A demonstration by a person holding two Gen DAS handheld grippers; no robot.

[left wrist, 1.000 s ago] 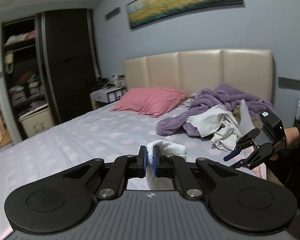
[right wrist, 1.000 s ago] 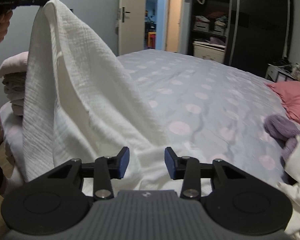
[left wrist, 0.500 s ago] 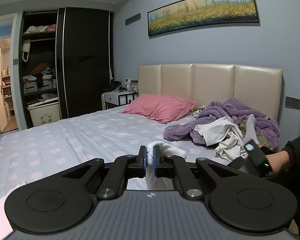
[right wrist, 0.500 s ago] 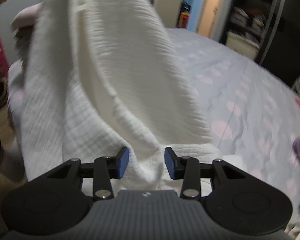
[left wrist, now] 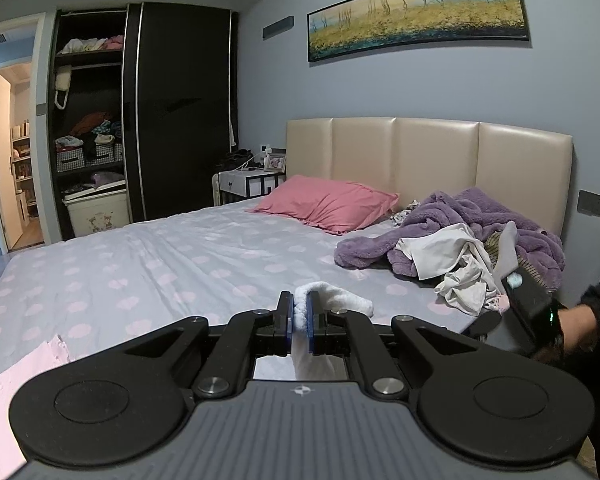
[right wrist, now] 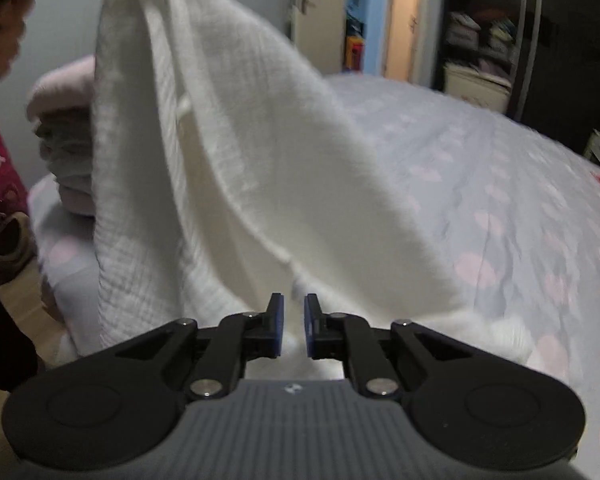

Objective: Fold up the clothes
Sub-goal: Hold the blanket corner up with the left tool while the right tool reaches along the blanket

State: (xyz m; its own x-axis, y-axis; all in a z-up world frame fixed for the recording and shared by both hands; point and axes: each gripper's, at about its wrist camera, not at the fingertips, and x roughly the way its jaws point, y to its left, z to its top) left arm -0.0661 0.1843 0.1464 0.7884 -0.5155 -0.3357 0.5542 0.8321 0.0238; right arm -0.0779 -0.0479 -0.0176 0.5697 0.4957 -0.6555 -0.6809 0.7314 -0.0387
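On the bed: a pink pillow lies by the headboard, and beside it sits a loose heap of clothes, purple fleece under white pieces.
Bed sheet: the sheet is pale with pink dots and lies bare between the pillow and the near edge.
Far corner: in the right wrist view a stack of folded clothes, pink on top and grey below, sits on the bed corner, partly hidden behind the hanging cloth.
In the way: the white cloth fills most of the right wrist view and hides the near part of the bed.
Left tongs: the left gripper is pressed tight on a bunched corner of the white cloth; the cloth hangs down from that corner.
Right tongs: the right gripper has its jaws nearly together with a narrow gap; cloth lies right at the tips, but I cannot tell whether it is pinched.
White cloth: it drapes from the raised corner down onto the sheet at the near edge of the bed.
Wardrobe: the open wardrobe holds clothes on its shelves and two checked baskets.
Box: a white box stands at the bottom of the wardrobe; its contents are unclear.
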